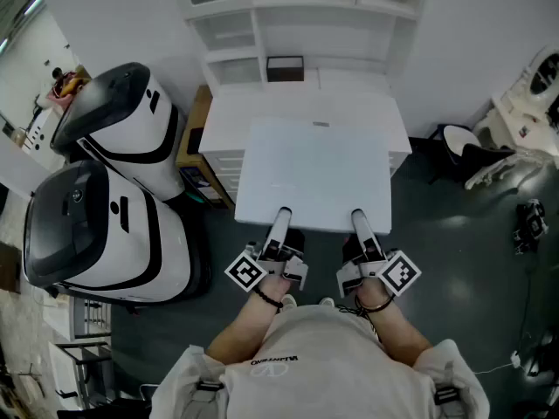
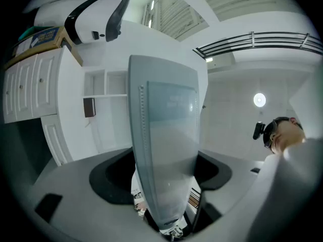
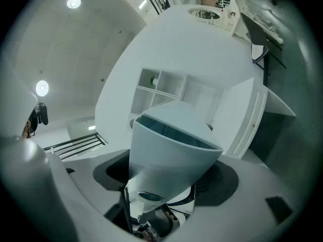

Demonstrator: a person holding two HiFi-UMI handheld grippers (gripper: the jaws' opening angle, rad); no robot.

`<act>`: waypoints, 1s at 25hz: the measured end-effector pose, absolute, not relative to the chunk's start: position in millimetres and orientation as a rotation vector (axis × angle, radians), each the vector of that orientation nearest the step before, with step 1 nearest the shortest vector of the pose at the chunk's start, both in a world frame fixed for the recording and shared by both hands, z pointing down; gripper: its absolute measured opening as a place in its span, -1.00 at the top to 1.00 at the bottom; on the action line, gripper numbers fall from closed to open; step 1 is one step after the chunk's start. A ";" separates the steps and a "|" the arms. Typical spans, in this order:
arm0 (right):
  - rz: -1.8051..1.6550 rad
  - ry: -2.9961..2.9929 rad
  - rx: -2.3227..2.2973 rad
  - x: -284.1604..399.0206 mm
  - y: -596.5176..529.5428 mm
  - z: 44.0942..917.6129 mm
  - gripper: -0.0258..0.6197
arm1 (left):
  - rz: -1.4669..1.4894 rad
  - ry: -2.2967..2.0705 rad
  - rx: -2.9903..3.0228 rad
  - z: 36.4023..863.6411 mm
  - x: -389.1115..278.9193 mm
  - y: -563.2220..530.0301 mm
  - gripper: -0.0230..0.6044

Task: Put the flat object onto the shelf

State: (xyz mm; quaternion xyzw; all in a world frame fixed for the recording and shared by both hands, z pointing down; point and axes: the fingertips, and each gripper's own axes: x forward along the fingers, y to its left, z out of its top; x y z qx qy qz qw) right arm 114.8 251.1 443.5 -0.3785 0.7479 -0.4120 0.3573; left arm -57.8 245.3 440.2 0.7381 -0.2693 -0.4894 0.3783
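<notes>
Left gripper [image 1: 282, 221] and right gripper [image 1: 359, 223] each pinch the near edge of the pale blue flat panel [image 1: 314, 177], jaws clamped on it. The panel lies roughly level over the white drawer cabinet [image 1: 229, 120]. Beyond stands the white shelf unit [image 1: 258, 37], with a small dark box [image 1: 285, 67] in a lower compartment.

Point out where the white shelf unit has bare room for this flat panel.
The white counter top right of the small dark box is bare, and so is the wide cubby above. The pale flat panel hides the counter's front. Left is crowded: two white-and-black machines beside a wooden-topped cabinet.
</notes>
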 end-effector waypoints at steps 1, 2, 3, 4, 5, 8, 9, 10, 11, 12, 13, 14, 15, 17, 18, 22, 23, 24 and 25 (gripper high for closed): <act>-1.064 1.930 -0.980 114.5 250.8 443.8 -0.20 | -1.249 -0.687 1.888 440.3 -58.3 244.8 -0.14; -1.064 1.929 -0.981 114.1 250.5 443.8 -0.20 | -1.248 -0.686 1.889 440.3 -58.8 244.4 -0.14; -1.063 1.928 -0.981 113.6 250.4 443.7 -0.20 | -1.246 -0.685 1.890 440.5 -59.4 244.1 -0.14; -1.062 1.927 -0.981 113.2 250.4 443.4 -0.20 | -1.245 -0.685 1.890 440.8 -59.8 244.0 -0.14; -1.060 1.926 -0.982 113.1 250.3 443.3 -0.20 | -1.243 -0.683 1.889 441.1 -60.1 243.9 -0.14; -1.044 1.930 -1.001 114.8 250.0 443.6 -0.22 | -1.239 -0.677 1.889 441.5 -59.3 243.6 -0.14; -1.042 1.931 -1.006 114.6 250.1 444.0 -0.23 | -1.239 -0.676 1.890 442.1 -59.7 243.6 -0.14; -1.041 1.932 -1.007 112.6 250.3 444.3 -0.23 | -1.238 -0.675 1.889 443.3 -61.6 243.5 -0.14; -1.040 1.933 -1.009 108.8 250.5 444.7 -0.23 | -1.237 -0.674 1.885 445.1 -65.4 243.3 -0.14; -1.040 1.935 -1.012 103.5 250.6 445.3 -0.23 | -1.238 -0.672 1.880 446.9 -70.5 243.1 -0.14; -1.041 1.937 -1.018 98.1 250.4 446.3 -0.22 | -1.239 -0.670 1.874 448.4 -76.0 242.7 -0.14; -1.042 1.939 -1.024 93.5 250.0 447.1 -0.22 | -1.241 -0.667 1.870 449.6 -80.7 242.3 -0.14; -1.041 1.941 -1.028 90.4 249.5 447.4 -0.22 | -1.242 -0.664 1.866 450.6 -83.7 241.9 -0.14; -1.030 1.951 -1.029 91.4 249.0 446.9 -0.22 | -1.240 -0.662 1.868 451.9 -82.8 241.8 -0.14; -1.021 1.958 -1.026 95.6 248.8 446.4 -0.22 | -1.239 -0.660 1.874 452.1 -78.7 242.0 -0.14; -1.021 1.953 -1.021 104.9 248.3 448.1 -0.22 | -1.241 -0.659 1.876 453.7 -69.5 242.1 -0.14; -1.028 1.951 -1.026 93.4 247.8 449.1 -0.22 | -1.241 -0.661 1.870 455.3 -80.9 241.4 -0.14; -1.036 1.950 -1.032 78.1 246.8 449.8 -0.22 | -1.243 -0.662 1.862 456.5 -96.1 240.2 -0.14; -1.043 1.950 -1.036 64.5 245.5 450.3 -0.22 | -1.247 -0.661 1.856 456.9 -109.6 238.9 -0.14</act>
